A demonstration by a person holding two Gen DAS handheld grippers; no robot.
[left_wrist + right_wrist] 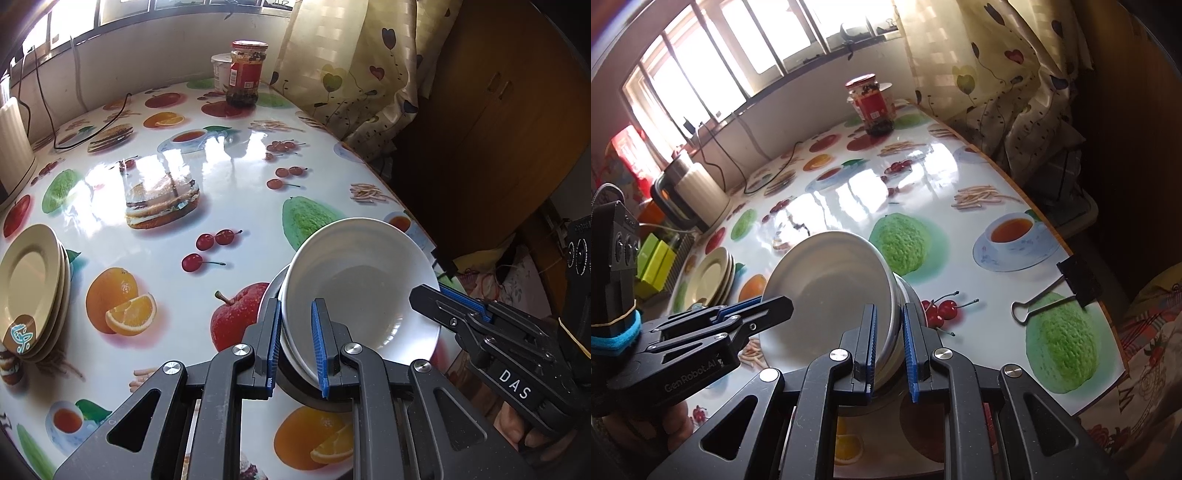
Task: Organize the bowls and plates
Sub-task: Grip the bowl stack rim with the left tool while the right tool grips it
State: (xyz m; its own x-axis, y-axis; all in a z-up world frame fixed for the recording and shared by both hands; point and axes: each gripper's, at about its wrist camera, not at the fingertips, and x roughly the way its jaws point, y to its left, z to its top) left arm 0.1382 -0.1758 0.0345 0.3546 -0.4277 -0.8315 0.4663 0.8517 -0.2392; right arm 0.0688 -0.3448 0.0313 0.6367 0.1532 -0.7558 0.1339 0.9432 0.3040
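Caught mid-carry, by the look of it: nested white bowls (362, 284) pinched from both sides at the near right end of the fruit-print table (221, 166). Left gripper (295, 306) clamped narrow on the left rim, blue pads either side of the wall. Right gripper (889, 310) closed just as narrow on the opposite rim, across what looked like more than one nested edge. Impossible to tell whether the stack's foot was touching the table or just clear of it.

Judged as the step of shifting the bowl stack to its final spot, with the beige plates (29, 280) already piled well apart at the left edge. Next move called for both hands travelling together, keeping level with each other, then setting the foot down flat before easing either grip. Risked a slip or a twist of the inner bowl if one side led.

Round, so no long axis to speak of. Mouth faced up but tipped clearly off level, seemingly toward the left gripper's side, foot angled down and to the right.
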